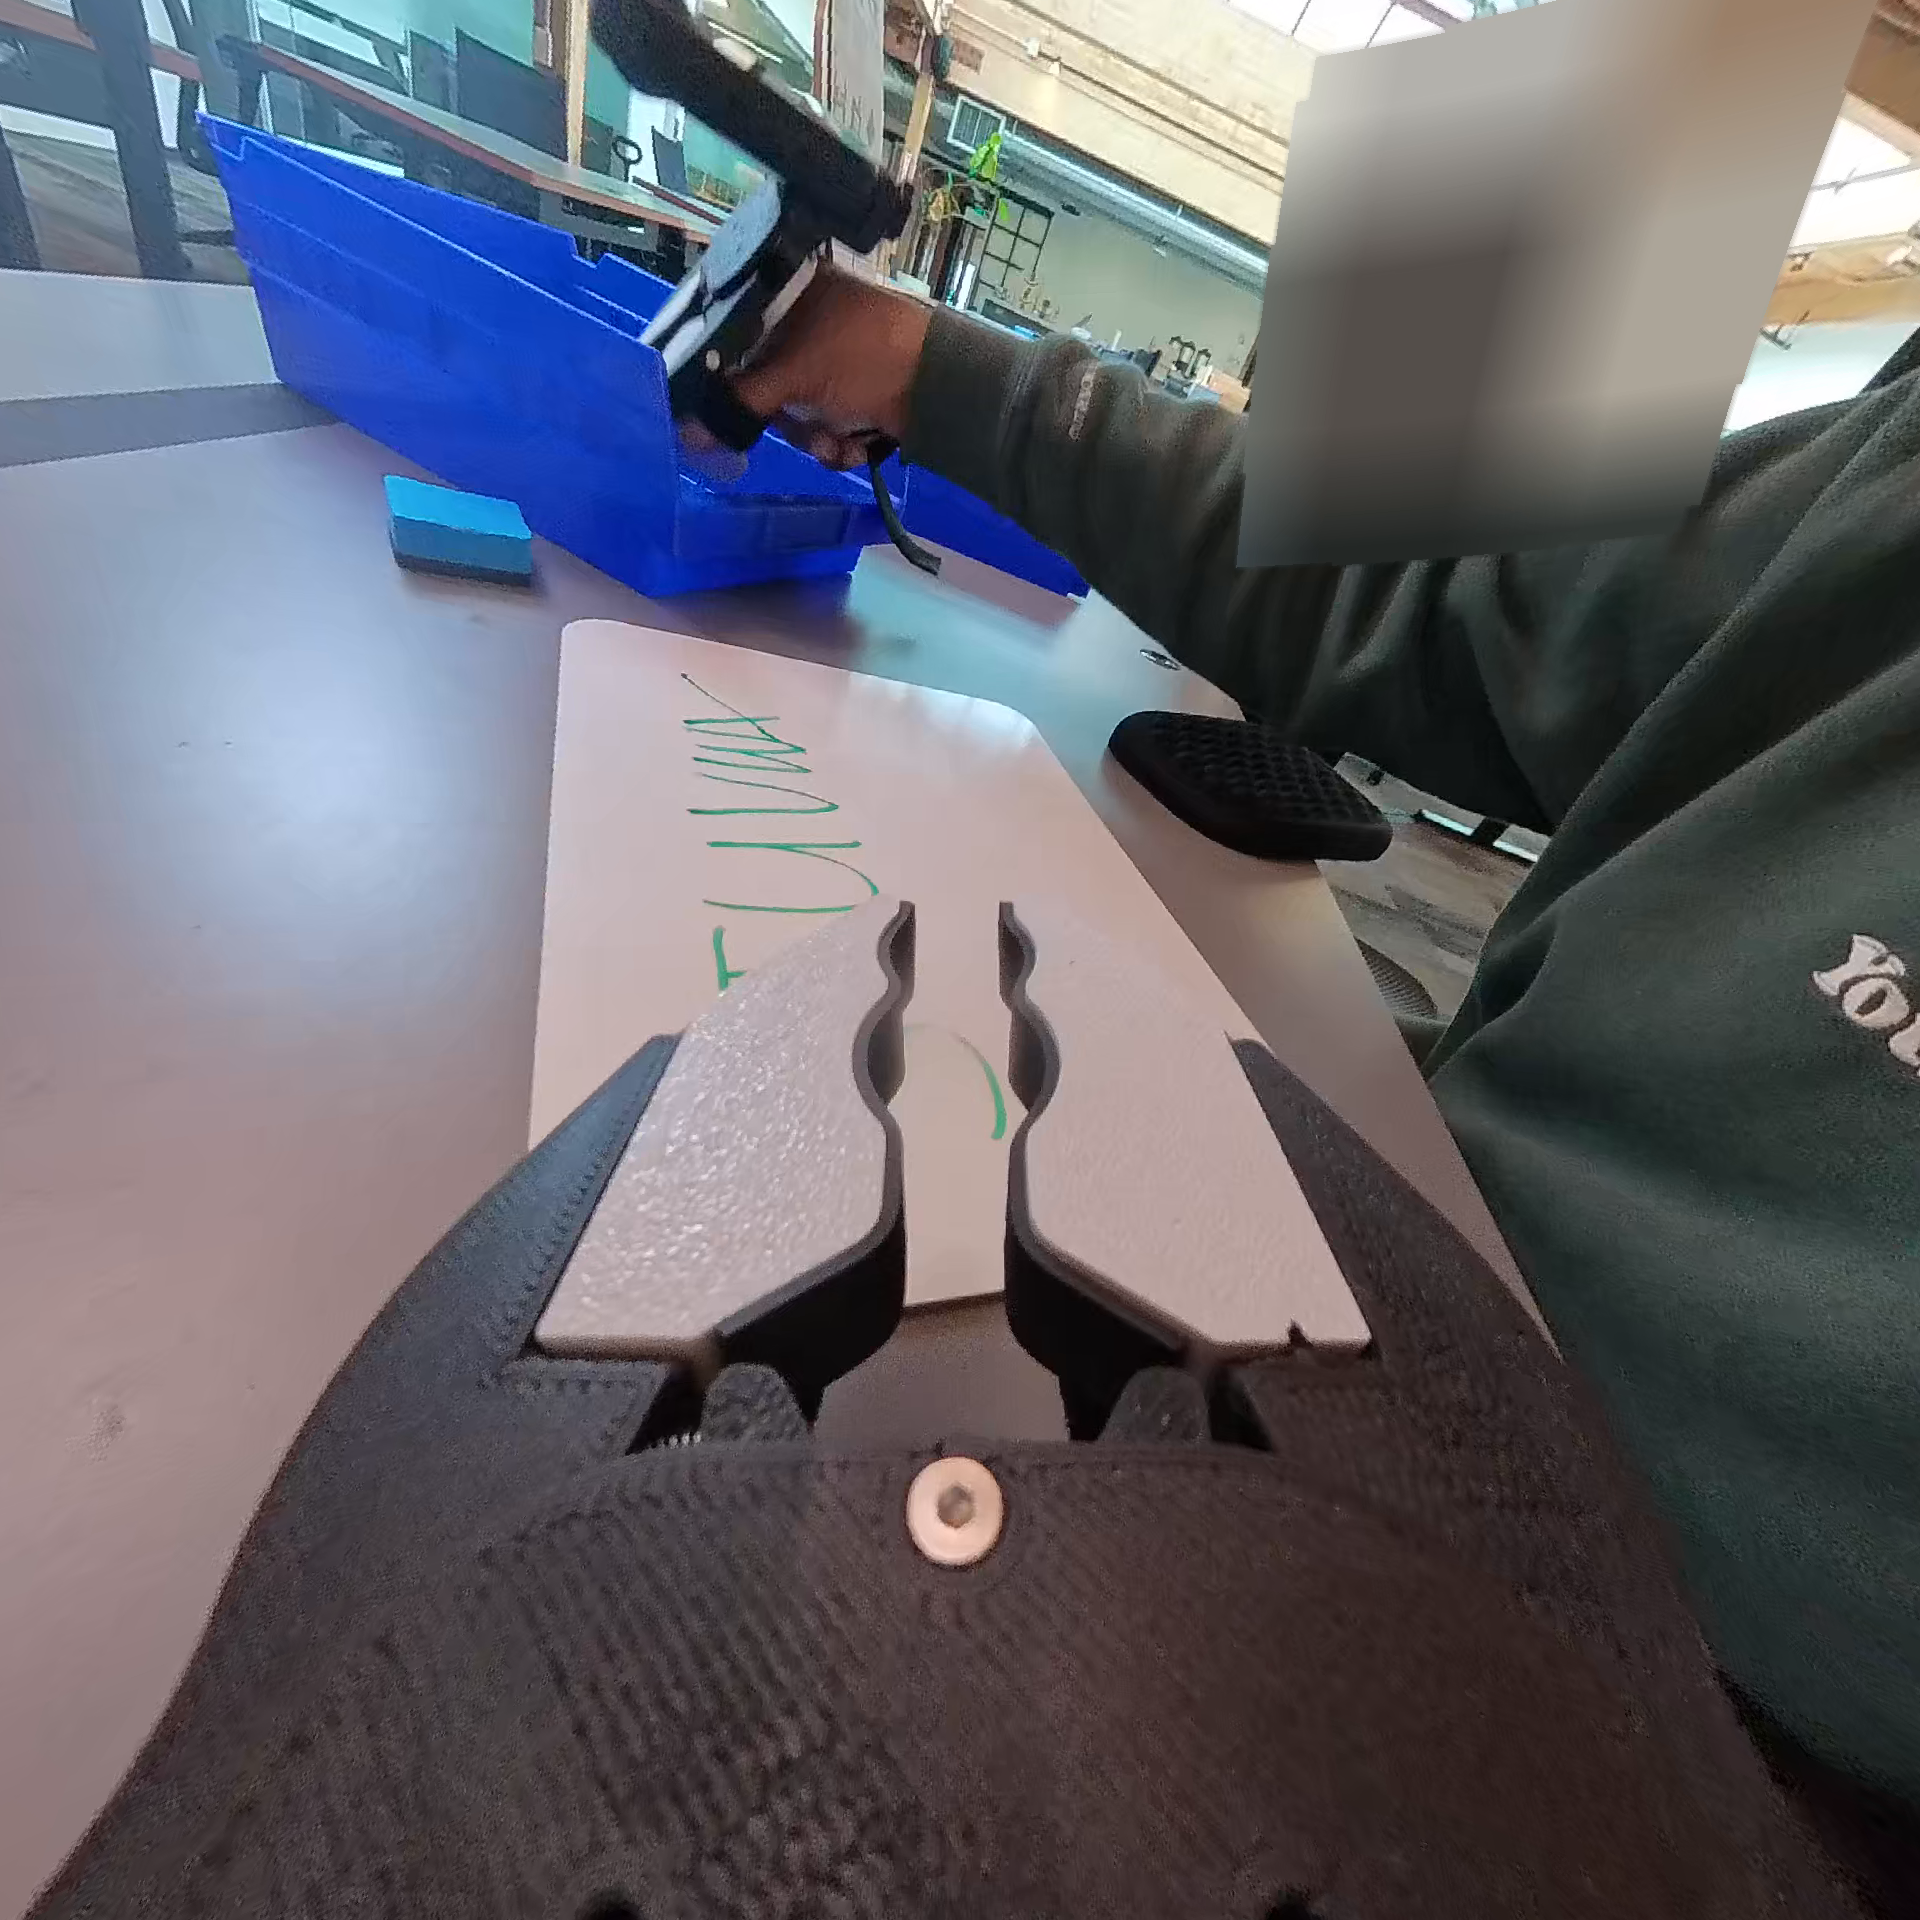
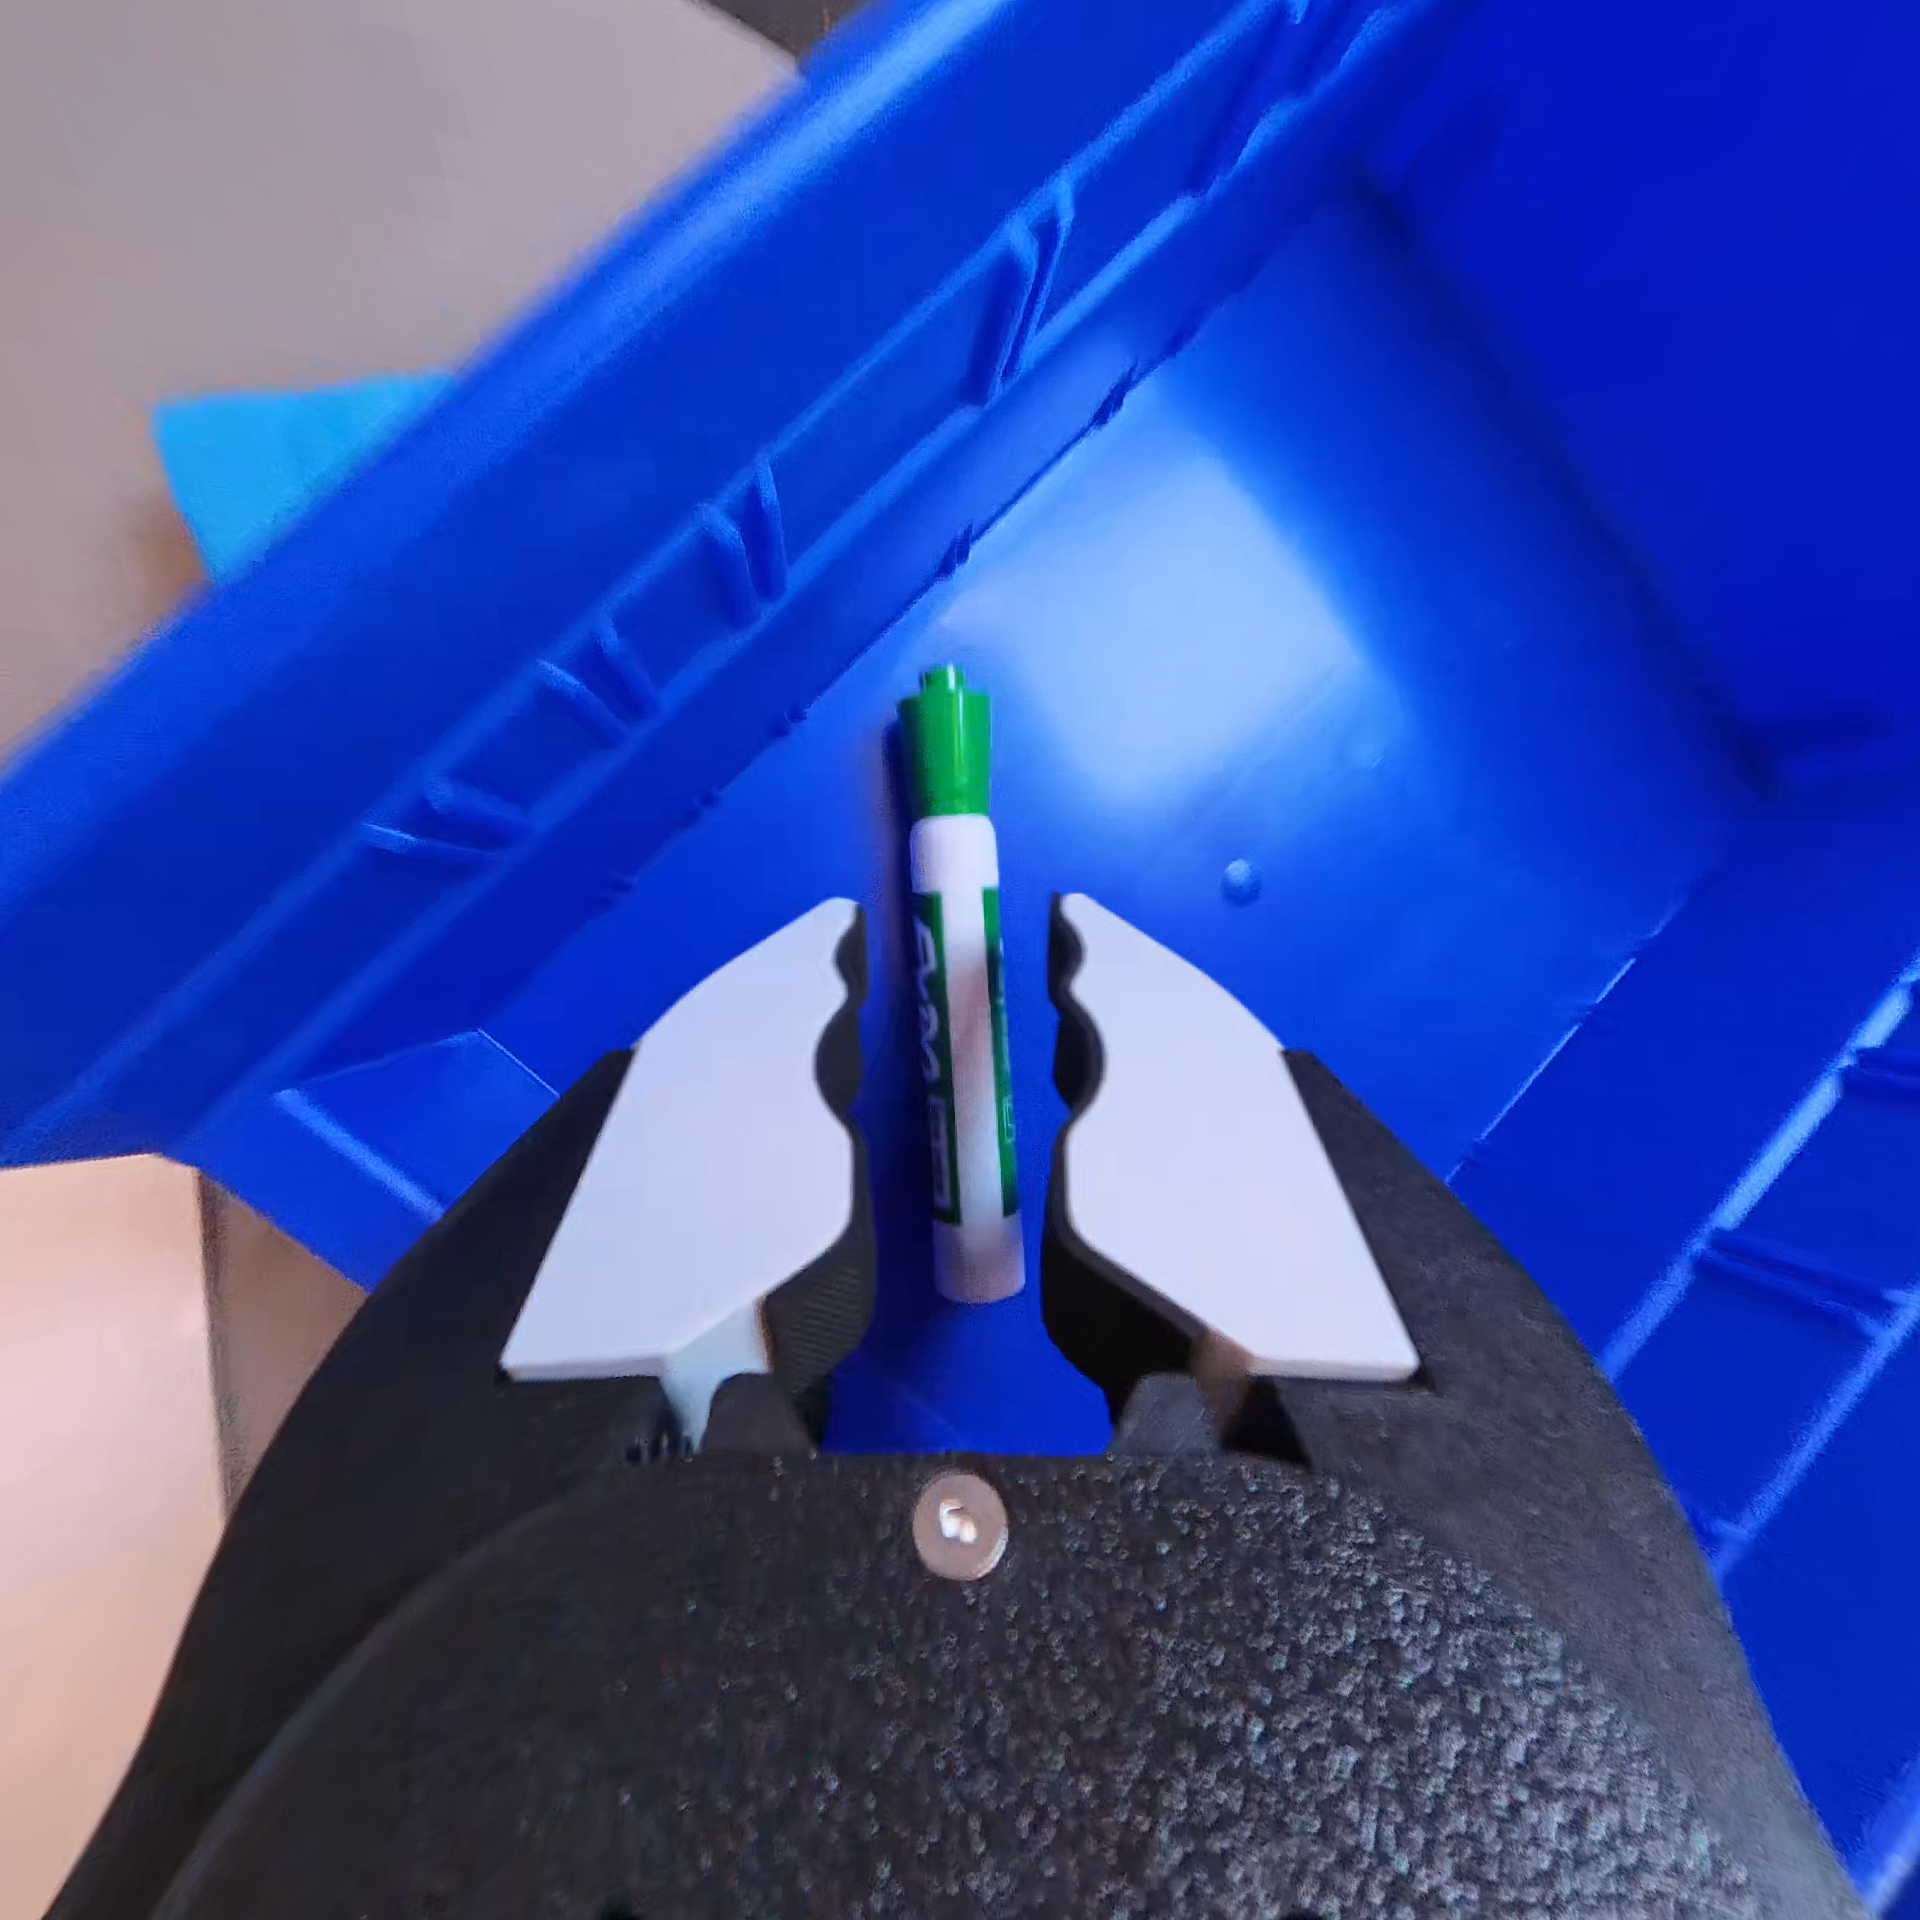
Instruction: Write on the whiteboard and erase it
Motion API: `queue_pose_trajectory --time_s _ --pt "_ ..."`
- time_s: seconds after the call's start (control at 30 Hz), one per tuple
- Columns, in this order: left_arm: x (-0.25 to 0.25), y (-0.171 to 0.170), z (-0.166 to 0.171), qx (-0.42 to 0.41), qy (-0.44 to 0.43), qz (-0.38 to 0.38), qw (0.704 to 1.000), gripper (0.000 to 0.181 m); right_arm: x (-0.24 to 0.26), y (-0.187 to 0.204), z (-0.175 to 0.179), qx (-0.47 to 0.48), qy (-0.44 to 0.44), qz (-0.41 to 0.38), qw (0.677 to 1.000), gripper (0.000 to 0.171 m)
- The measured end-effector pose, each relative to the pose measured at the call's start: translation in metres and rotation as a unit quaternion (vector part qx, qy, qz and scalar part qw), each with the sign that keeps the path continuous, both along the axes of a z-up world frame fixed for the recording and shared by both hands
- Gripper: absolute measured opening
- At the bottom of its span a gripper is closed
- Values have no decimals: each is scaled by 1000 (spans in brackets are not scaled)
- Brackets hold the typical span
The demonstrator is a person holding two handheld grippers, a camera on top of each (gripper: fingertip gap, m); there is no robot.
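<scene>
Currently your right gripper (image 2: 956,925) is inside the blue bin (image 2: 1403,540), fingers spread apart. The green-capped marker (image 2: 961,997) lies on the bin floor between them, touching neither finger, cap pointing away from you. Your left gripper (image 1: 956,914) sits low over the near end of the whiteboard (image 1: 935,821), fingers narrowly parted and holding nothing. Green scribbles (image 1: 769,800) run along the whiteboard, which lies flat on the table (image 1: 260,831). The blue eraser (image 1: 460,528) rests on the table just beside the bin, apart from the whiteboard. A black textured pad (image 1: 1247,784) sits at the table edge, near the whiteboard's far right corner.
</scene>
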State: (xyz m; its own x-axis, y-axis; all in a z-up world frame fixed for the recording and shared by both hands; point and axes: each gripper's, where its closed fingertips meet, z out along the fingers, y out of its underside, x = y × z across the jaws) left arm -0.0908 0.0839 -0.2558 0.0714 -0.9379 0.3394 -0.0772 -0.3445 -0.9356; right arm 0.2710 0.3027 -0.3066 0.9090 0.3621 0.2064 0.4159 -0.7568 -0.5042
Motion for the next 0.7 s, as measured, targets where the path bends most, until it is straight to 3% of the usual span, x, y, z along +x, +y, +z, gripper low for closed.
queue_pose_trajectory --time_s 0.1,0.2,0.27,0.4,0.53,0.7 --pt "-8 1 0 20 6 3 1000 15 -16 10 58 74 24 14 997 55" --pt "-12 0 2 13 -5 -1 1000 16 -61 7 113 115 19 80 990 56" --pt "-13 -2 3 7 -10 -5 1000 16 -97 0 121 76 5 136 988 56" --pt "-10 -8 4 2 -15 -15 1000 16 -140 -3 77 -88 -47 184 978 60" --pt "-9 -12 5 7 -15 -20 1000 16 -146 4 21 -240 -84 131 958 64" --pt "-14 -16 4 7 -12 -27 1000 16 -126 8 -7 -309 -123 73 940 63"
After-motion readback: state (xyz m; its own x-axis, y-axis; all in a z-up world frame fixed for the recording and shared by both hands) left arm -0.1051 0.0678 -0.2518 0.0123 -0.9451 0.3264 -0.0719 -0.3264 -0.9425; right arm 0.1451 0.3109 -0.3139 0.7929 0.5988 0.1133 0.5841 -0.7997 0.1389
